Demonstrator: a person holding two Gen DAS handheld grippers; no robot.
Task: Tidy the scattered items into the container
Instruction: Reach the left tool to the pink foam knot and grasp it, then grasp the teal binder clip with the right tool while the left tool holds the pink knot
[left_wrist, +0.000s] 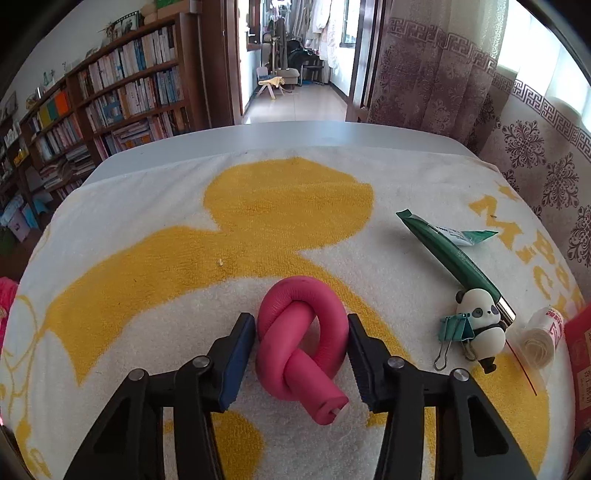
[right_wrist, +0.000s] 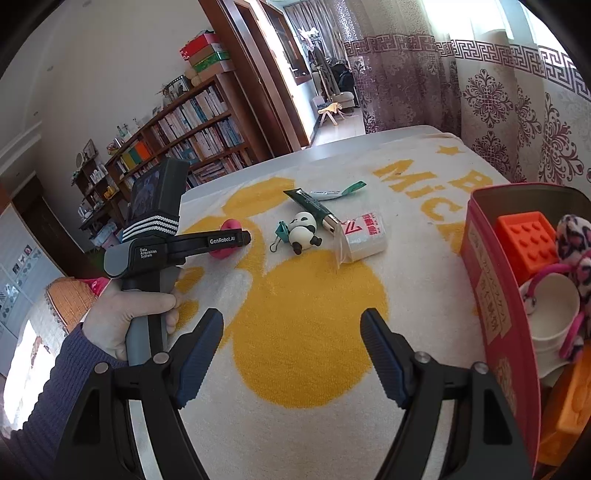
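Left claw (left_wrist: 301, 345) pinches the knotted pink foam roller (left_wrist: 301, 343), hiding its sides.

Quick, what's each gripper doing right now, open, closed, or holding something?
Left gripper: closed on the knotted pink foam roller, which lies on the towel.
Right gripper: open, nothing between its fingers.

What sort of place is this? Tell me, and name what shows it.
Most likely a lived-in home. A packed bookshelf lines the wall, patterned curtains hang by the window, and a yellow-and-white towel covers the table.
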